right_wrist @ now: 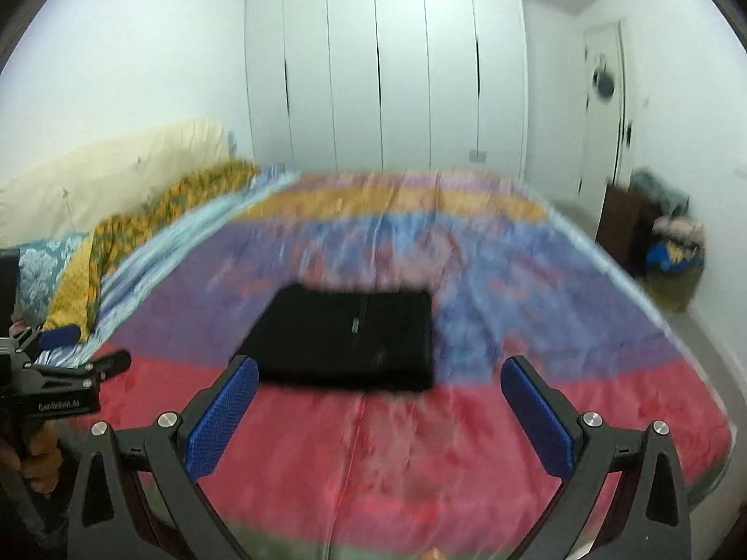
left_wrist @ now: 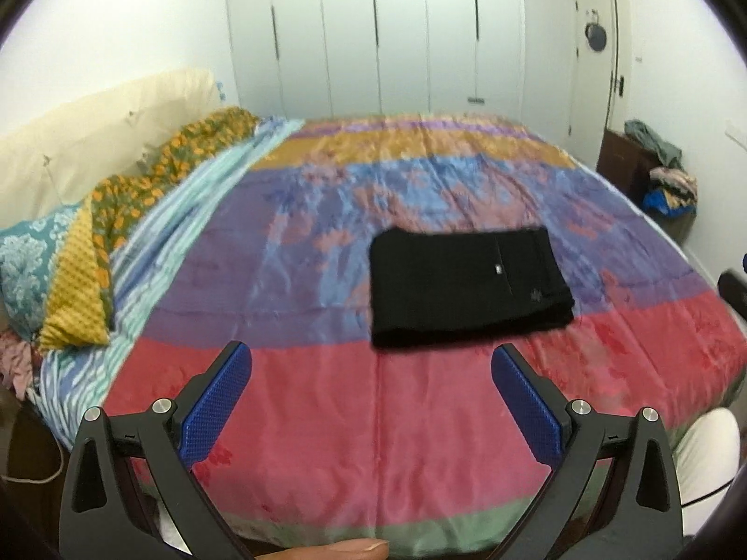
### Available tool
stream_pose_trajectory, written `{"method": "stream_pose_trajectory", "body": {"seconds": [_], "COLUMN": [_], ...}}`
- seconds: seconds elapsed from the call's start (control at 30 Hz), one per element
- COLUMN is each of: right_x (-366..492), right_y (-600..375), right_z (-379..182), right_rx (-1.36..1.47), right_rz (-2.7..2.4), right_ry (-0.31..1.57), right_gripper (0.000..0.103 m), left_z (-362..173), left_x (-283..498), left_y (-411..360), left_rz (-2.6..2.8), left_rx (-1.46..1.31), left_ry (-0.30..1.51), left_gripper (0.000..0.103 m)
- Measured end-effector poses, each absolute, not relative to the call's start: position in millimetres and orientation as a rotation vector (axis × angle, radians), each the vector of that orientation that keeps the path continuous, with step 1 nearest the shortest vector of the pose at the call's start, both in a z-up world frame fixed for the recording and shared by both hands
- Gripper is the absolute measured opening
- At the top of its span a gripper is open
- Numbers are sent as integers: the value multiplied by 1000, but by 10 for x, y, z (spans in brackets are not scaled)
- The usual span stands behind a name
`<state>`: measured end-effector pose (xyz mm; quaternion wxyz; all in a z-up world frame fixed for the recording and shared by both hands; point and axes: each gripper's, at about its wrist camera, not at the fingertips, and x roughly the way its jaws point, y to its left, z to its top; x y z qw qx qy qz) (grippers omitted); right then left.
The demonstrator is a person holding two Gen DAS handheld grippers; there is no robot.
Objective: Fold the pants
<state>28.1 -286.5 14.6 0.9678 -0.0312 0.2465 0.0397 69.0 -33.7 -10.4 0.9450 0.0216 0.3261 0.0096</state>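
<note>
My left gripper (left_wrist: 371, 373) and right gripper (right_wrist: 379, 385) are both wide open and hold nothing. The black pants (left_wrist: 467, 282) lie folded mid-bedspread (left_wrist: 327, 420), toward its near edge. Any careless touch could disturb the fold.

Ahead of my left gripper's (left_wrist: 371, 364) blue, dimpled pads (left_wrist: 219, 401) lie plain black pants (left_wrist: 467, 287) on a bedspread (left_wrist: 299, 420) banded red, purple, blue, ochre and lilac, green at the near hem. Far left of my fingers I see a mustard cushion (left_wrist: 77, 308), a teal damask pillow (left_wrist: 23, 270), and an orange-flowered green cloth (left_wrist: 154, 182).
</note>
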Motion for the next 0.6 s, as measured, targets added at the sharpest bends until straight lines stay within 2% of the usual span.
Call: {"method": "stream_pose_trajectory", "body": {"seconds": [0.1,0.23,0.6], "right_x": [349,317,291], "right_y": [-2742,-2777,-2657], "right_z": [141,199,100], "right_rx": [-192,-117,-134], "right_rz": [60,91,87], "right_ry": [537,540,621], "right_gripper": [103,103,103], "left_z": [-22,28,-56], "left_x": [680,657,600], "left_y": [-331,-335,-568], "left_rz": [43,26,-46], "left_rx": [79,72,72], "left_ry": [616,629,725], "left_gripper": [103,103,103]}}
